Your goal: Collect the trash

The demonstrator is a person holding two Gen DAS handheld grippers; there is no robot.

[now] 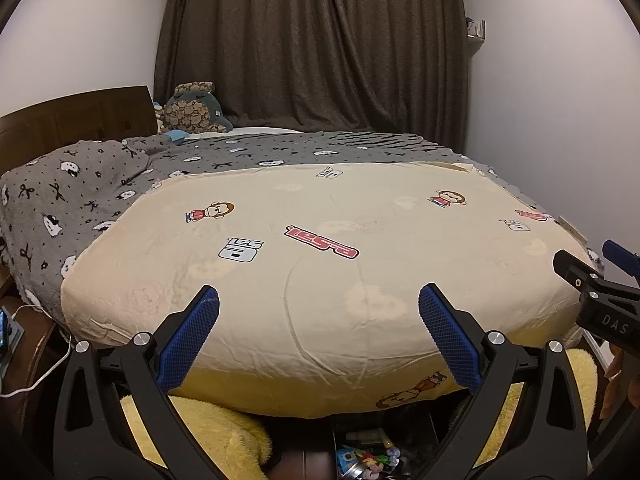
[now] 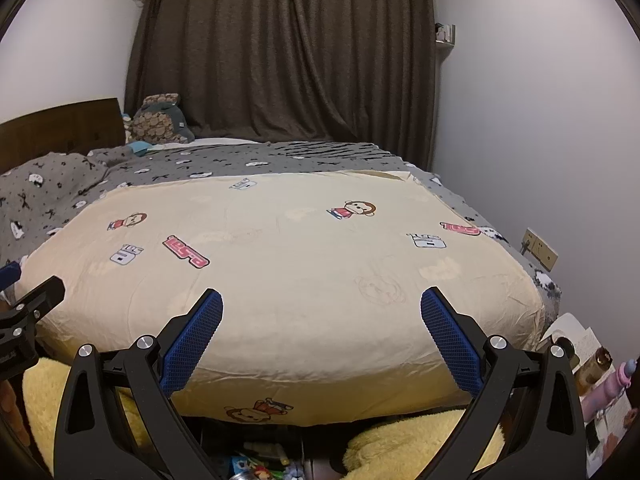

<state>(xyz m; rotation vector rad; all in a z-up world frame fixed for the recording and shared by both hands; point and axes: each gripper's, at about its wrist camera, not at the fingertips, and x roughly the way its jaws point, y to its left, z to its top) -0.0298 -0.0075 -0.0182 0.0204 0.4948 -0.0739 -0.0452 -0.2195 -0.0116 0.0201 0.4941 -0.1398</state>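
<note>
Both grippers hang over the foot of a bed with fingers spread wide and nothing between them: the left gripper (image 1: 319,298) and the right gripper (image 2: 321,300) each have black plastic arms with blue pads (image 1: 188,338) in a fine waffle-grid texture.

Under them is a smooth, slightly creased cream quilt (image 1: 320,280) printed with cartoon monkeys and red logo patches. Past it lies a fuzzy grey blanket (image 1: 80,184) with little black bows and white faces, bunched up near the dark wooden headboard (image 1: 72,120). A plush toy (image 1: 192,110) with a patterned brown belly sits against the heavy brown curtain (image 1: 312,40).

The trash seems to be the colourful jumble of wrappers (image 1: 368,460) in the dark gap below the bed edge, cut off by the frame bottom, so it's hard to tell what's what. Fluffy yellow fabric (image 2: 420,440) flanks it on both sides.

On the right, bottles and a pink flask (image 2: 612,388) crowd the floor by the wall, below a beige wall socket (image 2: 540,250). A white cable (image 1: 48,376) trails on the left.
</note>
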